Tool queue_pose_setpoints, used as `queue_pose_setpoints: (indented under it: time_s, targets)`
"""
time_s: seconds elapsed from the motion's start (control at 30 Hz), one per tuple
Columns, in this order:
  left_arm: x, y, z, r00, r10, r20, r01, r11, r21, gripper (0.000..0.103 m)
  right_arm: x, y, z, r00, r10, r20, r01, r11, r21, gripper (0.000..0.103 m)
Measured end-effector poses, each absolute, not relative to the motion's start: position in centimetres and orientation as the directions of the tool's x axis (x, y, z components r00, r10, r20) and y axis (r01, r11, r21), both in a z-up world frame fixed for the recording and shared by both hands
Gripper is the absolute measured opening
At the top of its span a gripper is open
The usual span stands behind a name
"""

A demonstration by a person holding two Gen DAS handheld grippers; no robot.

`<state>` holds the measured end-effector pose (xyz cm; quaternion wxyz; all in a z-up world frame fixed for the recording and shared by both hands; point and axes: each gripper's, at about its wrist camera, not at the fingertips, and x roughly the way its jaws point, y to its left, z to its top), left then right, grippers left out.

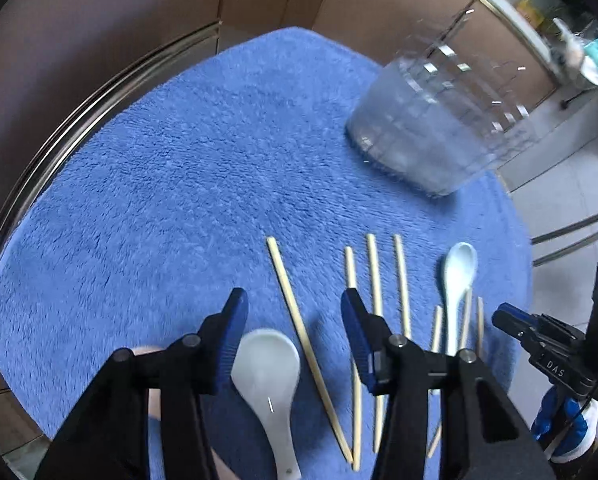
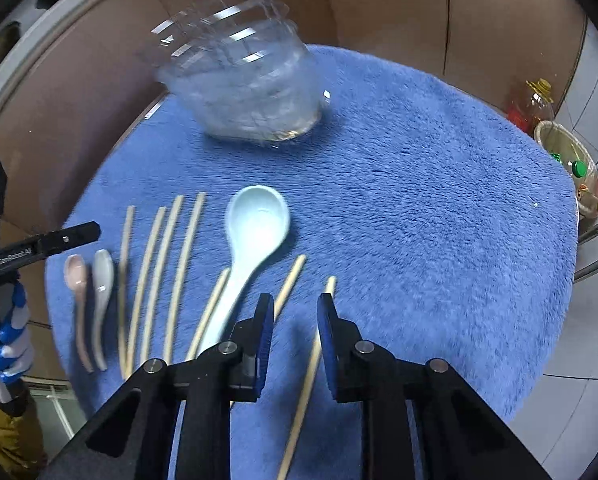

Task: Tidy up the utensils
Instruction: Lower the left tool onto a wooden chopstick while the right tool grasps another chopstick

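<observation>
A: From the left wrist view, where does the left tool [image 1: 295,300] stand?

B: Spread about halfway, pinching nothing. The white spoon [image 1: 269,376] lies in the gap, just below the tips, bowl toward the tool's tips and handle running back under the tool. A long chopstick [image 1: 309,350] lies in the same gap, slanting from upper left to lower right, nearly along the tool's line.

A: And the holder?

B: The clear container [image 1: 431,120] stands well ahead and to the right on the blue mat [image 1: 159,180].

A: Now the right wrist view.

B: The right tool [image 2: 295,304] is narrowed but not pressed together, with nothing held. 1 chopstick [image 2: 309,368] passes up through the gap, its long axis nearly along the tool's line, far end just ahead of the right tip. The pale blue spoon [image 2: 255,232] lies ahead and left, bowl away from the tool, handle pointing back toward it.

A: Which hand is nearer which?

B: I'd judge right for that chopstick, left for the white spoon.
</observation>
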<state>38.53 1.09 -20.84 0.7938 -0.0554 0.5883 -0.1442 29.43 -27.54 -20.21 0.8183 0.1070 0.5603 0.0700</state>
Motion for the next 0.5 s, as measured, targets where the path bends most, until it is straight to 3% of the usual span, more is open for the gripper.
queue_pose_setpoints:
  time_s: [0.17, 0.4, 0.43, 0.5]
  targets:
    - [40.5, 0.6, -22.6, 0.204, -0.251, -0.946, 0.127, 0.965, -0.229, 0.037, 31.0, -28.0, -22.0, 0.313, 0.204, -0.928, 0.023, 0.975, 0.222, 0.013]
    - [41.5, -1.2, -23.5, 0.194, -0.162, -0.968, 0.108, 0.984, -0.143, 0.033, 31.6, -27.5, -23.7, 0.283, 0.146, -0.948, 0.003, 0.988, 0.153, 0.012]
    - [41.6, -1.5, -23.5, 0.2, -0.148, -0.969, 0.11, 0.986, -0.128, 0.03, 31.5, -27.3, -23.7, 0.282, 0.135, -0.95, -0.004, 0.99, 0.139, 0.012]
    - [41.6, -2.3, -23.6, 0.218, -0.119, -0.969, 0.116, 0.989, -0.095, 0.015, 31.5, -26.8, -23.7, 0.283, 0.115, -0.952, -0.018, 0.993, 0.115, 0.012]
